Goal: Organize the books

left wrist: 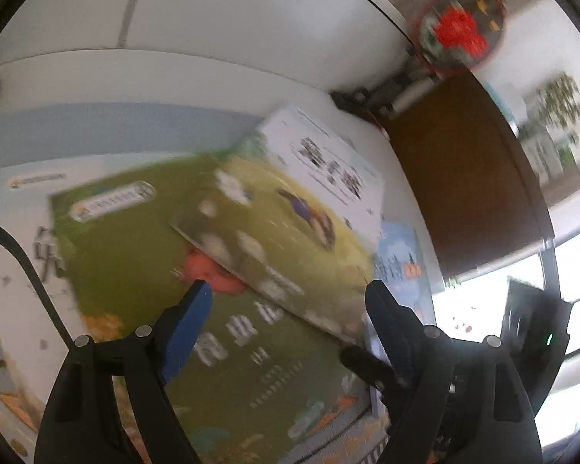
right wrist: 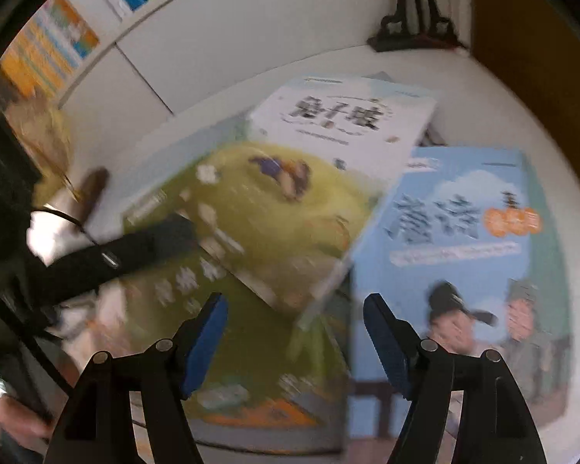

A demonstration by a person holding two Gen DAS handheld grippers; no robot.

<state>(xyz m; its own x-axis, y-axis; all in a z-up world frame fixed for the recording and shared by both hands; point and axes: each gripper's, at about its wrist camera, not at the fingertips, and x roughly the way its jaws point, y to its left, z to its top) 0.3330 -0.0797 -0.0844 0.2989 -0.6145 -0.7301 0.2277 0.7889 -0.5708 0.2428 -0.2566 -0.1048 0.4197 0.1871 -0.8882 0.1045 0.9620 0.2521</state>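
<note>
Each camera sits on a gripper and looks forward along its two fingers, down at a slant, very close to a pile of books on a white table (right wrist: 483, 89). The left camera looks from the left side, past the left gripper (left wrist: 288, 292). The right camera looks from the right side, past the right gripper (right wrist: 294, 304). Both views are blurry. Both show the same tilted top book (left wrist: 286, 216) (right wrist: 286, 208), the green book (left wrist: 135, 255) (right wrist: 251, 367) under it and the blue book (left wrist: 402, 263) (right wrist: 464, 232) beside it.
</note>
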